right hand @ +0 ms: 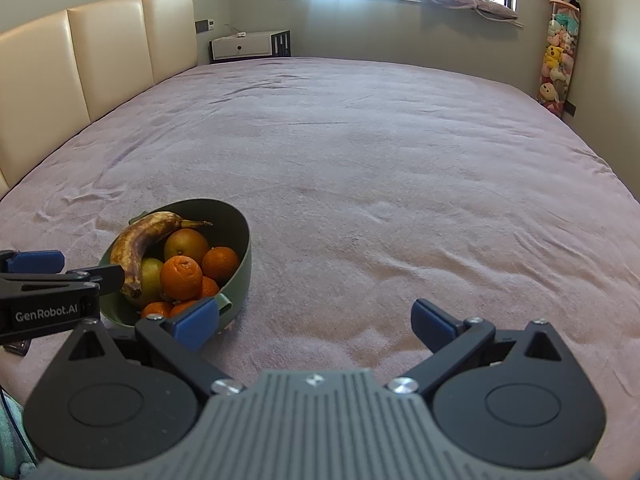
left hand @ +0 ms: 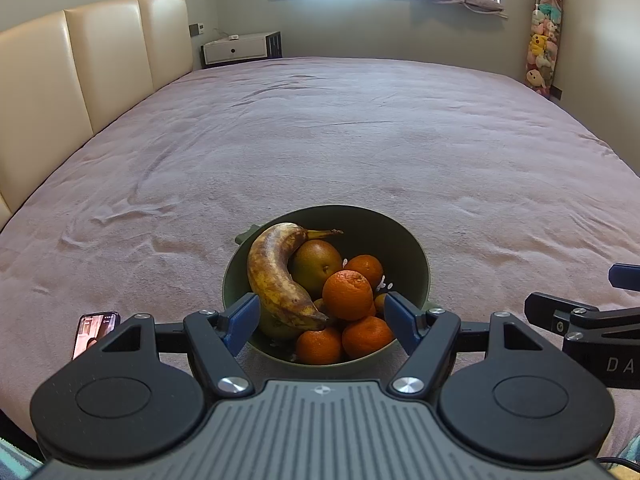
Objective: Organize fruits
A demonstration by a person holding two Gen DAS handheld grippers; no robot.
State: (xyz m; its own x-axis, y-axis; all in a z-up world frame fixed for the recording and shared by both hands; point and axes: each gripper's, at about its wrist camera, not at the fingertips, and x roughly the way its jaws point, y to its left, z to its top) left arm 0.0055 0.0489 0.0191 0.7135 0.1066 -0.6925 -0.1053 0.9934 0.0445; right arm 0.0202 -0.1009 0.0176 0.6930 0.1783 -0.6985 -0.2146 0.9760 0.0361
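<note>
A green bowl sits on the pink bedspread near the front. It holds a spotted brown-yellow banana, a green-brown pear and several oranges. My left gripper is open and empty, its blue fingertips on either side of the bowl's near rim. My right gripper is open and empty over bare bedspread, to the right of the bowl. The banana and oranges also show in the right wrist view.
A phone lies on the bed to the left of the bowl. A cream headboard runs along the left. A white nightstand and a hanging column of plush toys stand at the far wall.
</note>
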